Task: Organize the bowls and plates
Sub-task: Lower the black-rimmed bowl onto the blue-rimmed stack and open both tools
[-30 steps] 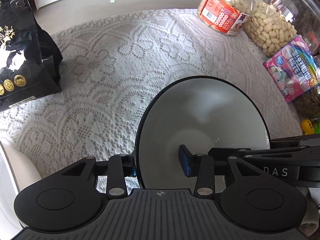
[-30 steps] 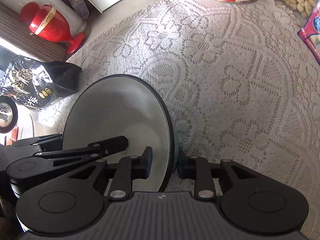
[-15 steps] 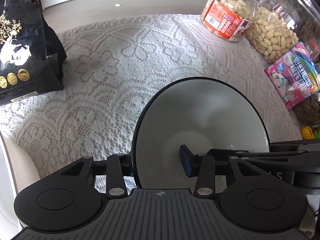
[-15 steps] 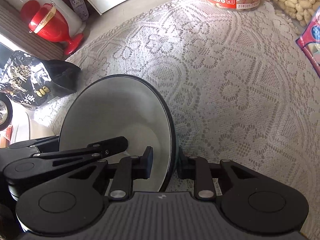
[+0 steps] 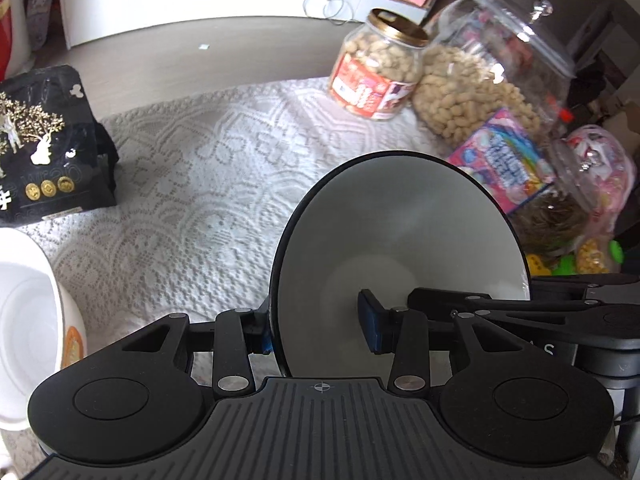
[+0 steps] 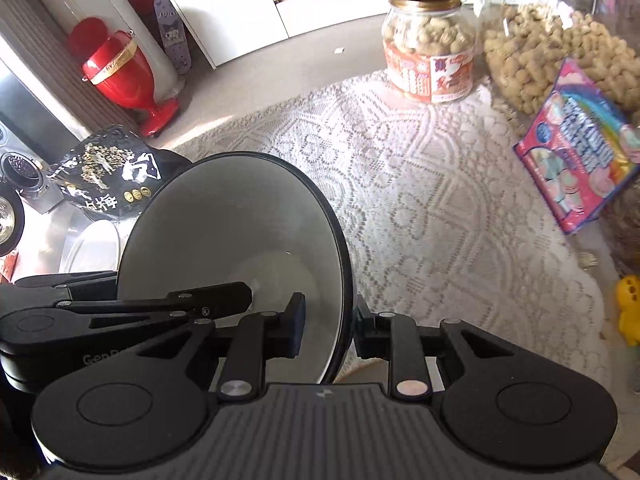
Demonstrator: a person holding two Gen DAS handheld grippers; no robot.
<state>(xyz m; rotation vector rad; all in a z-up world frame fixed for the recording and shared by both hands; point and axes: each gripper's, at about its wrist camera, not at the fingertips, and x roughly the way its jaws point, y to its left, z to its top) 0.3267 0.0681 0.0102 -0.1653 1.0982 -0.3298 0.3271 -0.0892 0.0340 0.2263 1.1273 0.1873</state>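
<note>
A bowl (image 5: 400, 232) with a dark rim and a white inside hangs tilted above the lace tablecloth (image 5: 200, 200), held from both sides. My left gripper (image 5: 316, 328) straddles its left wall, one finger outside the rim and one inside; its jaws are closing on that wall. My right gripper (image 6: 330, 324) is shut on the right rim of the bowl (image 6: 232, 220). Each gripper's inner finger shows in the other wrist view, reaching into the bowl. A second white bowl (image 5: 24, 320) with an orange mark sits at the table's left edge.
A black bag (image 5: 44, 148) stands at the left. At the back right are a peanut jar (image 5: 380, 72), a large clear lidded jar (image 5: 488, 80) and a pink candy pack (image 5: 500, 160). A red vase (image 6: 120, 68) stands on the floor beyond.
Both grippers have risen with the bowl between them, so the cloth looks farther away. More of the room and the white bowl at the left have come into view.
</note>
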